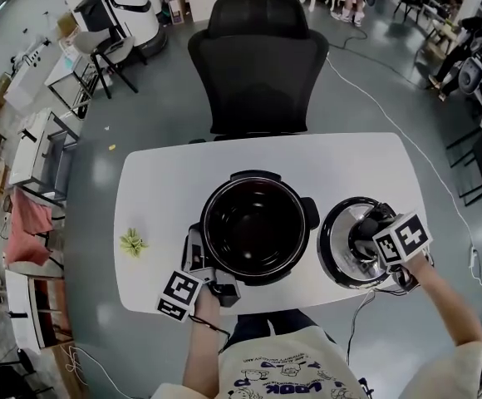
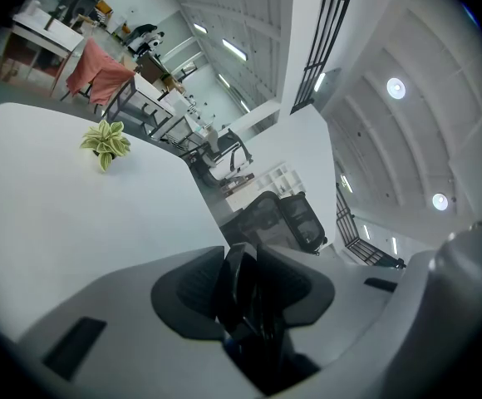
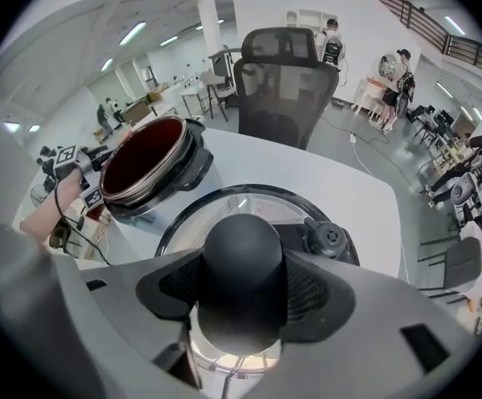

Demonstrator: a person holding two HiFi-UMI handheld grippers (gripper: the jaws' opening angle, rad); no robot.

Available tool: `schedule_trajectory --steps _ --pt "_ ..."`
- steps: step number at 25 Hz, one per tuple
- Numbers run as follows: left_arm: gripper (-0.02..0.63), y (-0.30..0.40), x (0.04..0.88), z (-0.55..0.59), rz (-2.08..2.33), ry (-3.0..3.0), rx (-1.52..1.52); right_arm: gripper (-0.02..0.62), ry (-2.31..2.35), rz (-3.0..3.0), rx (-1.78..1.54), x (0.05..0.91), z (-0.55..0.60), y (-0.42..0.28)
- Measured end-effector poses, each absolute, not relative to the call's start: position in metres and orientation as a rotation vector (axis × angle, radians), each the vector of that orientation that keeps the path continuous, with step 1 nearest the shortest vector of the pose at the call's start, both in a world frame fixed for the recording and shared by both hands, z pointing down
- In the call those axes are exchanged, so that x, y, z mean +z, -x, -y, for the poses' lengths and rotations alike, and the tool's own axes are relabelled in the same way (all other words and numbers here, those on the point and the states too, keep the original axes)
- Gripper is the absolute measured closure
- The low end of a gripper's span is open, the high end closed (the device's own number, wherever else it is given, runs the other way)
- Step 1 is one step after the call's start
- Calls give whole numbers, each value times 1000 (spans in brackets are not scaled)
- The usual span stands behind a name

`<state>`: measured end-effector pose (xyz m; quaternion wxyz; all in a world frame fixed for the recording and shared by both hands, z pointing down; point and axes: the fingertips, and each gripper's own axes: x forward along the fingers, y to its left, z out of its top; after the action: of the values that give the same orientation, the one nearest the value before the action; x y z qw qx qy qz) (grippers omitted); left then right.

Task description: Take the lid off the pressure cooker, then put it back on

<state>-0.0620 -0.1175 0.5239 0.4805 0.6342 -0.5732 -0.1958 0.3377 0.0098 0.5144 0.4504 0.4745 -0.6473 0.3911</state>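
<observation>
— Lid, from the head view: where is it?

— The round shiny lid with a black rim (image 1: 341,248) is off the open black pressure cooker pot (image 1: 255,175), just beside it on the right, over the white surface (image 1: 158,189). I cannot tell whether its rim rests there or hangs just above. The right tool (image 1: 366,238) comes down on it from above. The left tool (image 1: 206,266) is at the pot's near-left side.

— Left gripper view?

— The left tool (image 2: 243,260) is clamped on a thin black tab (image 2: 237,298), which I judge to be the pot's side handle. This tool lies nearly level. A small green plant (image 2: 105,142) stands well to the pot's left.

— Right gripper view?

— The right tool (image 3: 243,285) has its pads pressed on either side of the lid's round black knob (image 3: 243,256), so it is gripping the knob. The lid (image 3: 291,214) lies flat below it, and the pot (image 3: 193,158) is up and to the left with its mouth open upward.

— So what does the return turn on?

— The pot lies left of the lid, and the right hand is nearer. A round lid has no long axis across. Its only axis runs up through the knob, and I judge it must stay upright and line up with the pot's centre.
</observation>
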Motion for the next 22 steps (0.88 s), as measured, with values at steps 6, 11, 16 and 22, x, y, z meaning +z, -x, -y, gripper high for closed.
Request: schedule_trajectory --steps 6,11,16,22 --pt "471 62 524 118 1399 -1549 -477 301 -1162 1595 984 551 -16 -325" --pt "471 63 523 119 1400 -1549 -477 301 -1155 1590 1015 577 -24 -315" --pt "471 63 522 119 1403 -1550 -475 301 -1160 1581 1028 599 -28 -308" --pt "471 62 524 120 1408 -1549 -475 301 -1168 1575 1035 624 -31 -297"
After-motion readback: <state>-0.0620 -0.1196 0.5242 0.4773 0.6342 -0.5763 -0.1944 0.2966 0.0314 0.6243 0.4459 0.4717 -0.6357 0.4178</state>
